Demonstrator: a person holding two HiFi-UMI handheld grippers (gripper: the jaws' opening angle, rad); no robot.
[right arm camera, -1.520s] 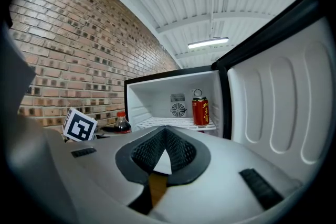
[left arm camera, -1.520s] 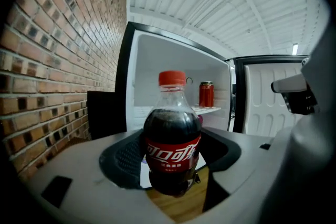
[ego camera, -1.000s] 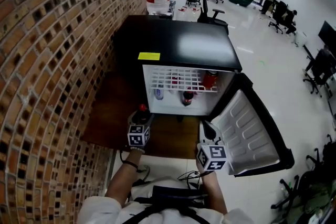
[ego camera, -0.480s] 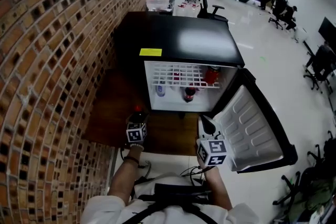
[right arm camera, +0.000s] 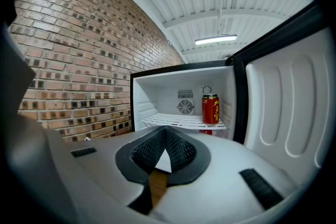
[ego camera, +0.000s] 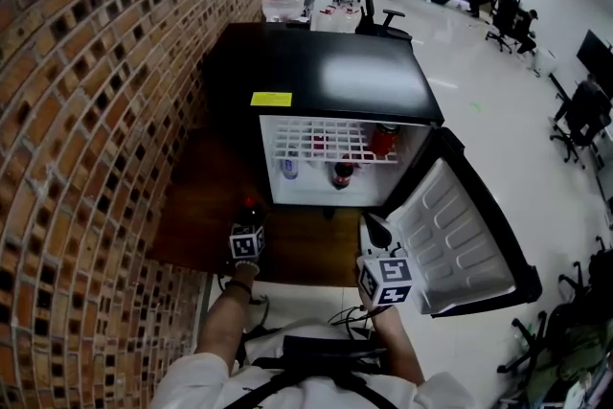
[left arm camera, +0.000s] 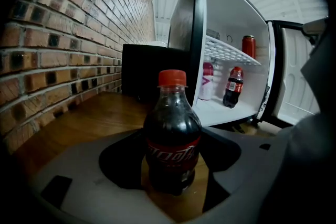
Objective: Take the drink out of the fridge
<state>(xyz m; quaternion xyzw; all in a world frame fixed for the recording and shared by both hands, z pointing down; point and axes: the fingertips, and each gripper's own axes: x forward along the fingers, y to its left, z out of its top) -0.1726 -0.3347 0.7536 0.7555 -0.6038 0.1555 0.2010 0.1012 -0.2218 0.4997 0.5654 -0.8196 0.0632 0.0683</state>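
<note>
Now, left claw (left arm camera: pixel 171 165) tilts down at 7 o'clock gripping a cola bottle (left arm camera: pixel 172 131), right claw (right arm camera: pixel 165 139) closed, empty; fridge (ego camera: pixel 326 77) holds a red can (ego camera: pixel 382 142).

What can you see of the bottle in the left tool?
The bottle is small, clear plastic, full of dark cola, with a red cap and a red label bearing white script. It stands upright, gripped low on its sides by the left tool, outside the open fridge, over the wooden floor near the brick wall. Whether its base touches the floor can't be told.
</note>
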